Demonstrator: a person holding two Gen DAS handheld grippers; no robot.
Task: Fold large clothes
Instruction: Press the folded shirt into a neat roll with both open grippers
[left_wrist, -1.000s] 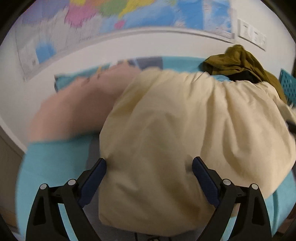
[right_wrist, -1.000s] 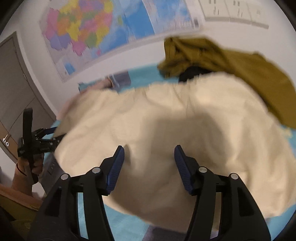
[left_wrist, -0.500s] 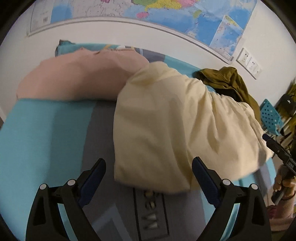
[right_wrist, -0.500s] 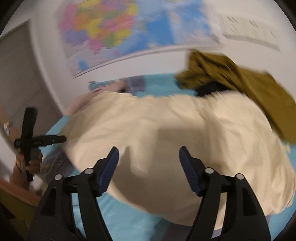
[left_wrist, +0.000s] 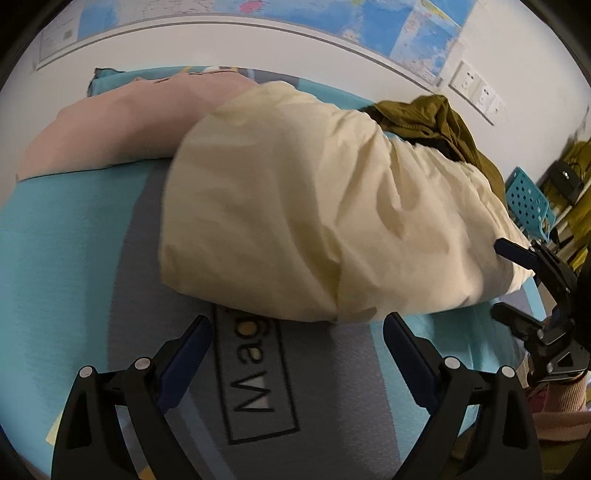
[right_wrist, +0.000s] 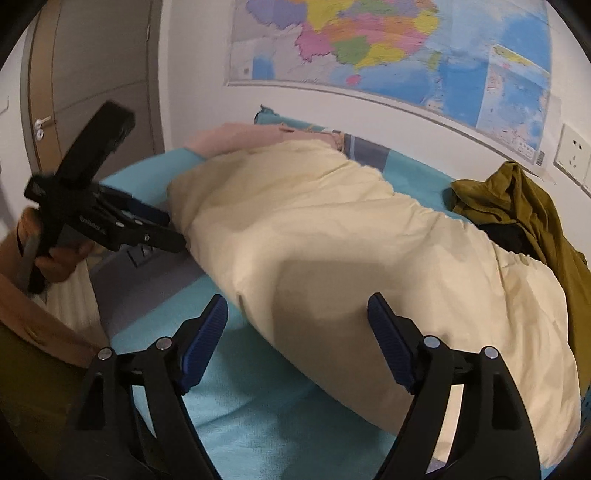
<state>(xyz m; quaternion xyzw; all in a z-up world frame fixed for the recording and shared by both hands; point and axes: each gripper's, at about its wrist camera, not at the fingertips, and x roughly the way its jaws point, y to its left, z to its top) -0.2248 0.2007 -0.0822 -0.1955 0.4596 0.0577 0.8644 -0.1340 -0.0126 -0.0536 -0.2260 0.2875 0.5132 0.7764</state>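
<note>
A large pale yellow garment (left_wrist: 314, 221) lies folded in a long band across the blue and grey table cover (left_wrist: 74, 258); it also shows in the right wrist view (right_wrist: 369, 258). My left gripper (left_wrist: 297, 339) is open and empty, just short of the garment's near edge. My right gripper (right_wrist: 297, 321) is open and empty, its fingertips at the garment's other end. Each gripper shows in the other's view: the right gripper (left_wrist: 517, 284) and the left gripper (right_wrist: 147, 225).
A pink garment (left_wrist: 110, 125) lies behind the yellow one. An olive green garment (right_wrist: 524, 214) is heaped at the back against the wall. A blue perforated basket (left_wrist: 528, 199) stands beyond the table. A door (right_wrist: 92, 74) and a wall map (right_wrist: 388, 48) are behind.
Both grippers have drawn back from over the yellow garment to its edges. The garment now lies still on the cover.
</note>
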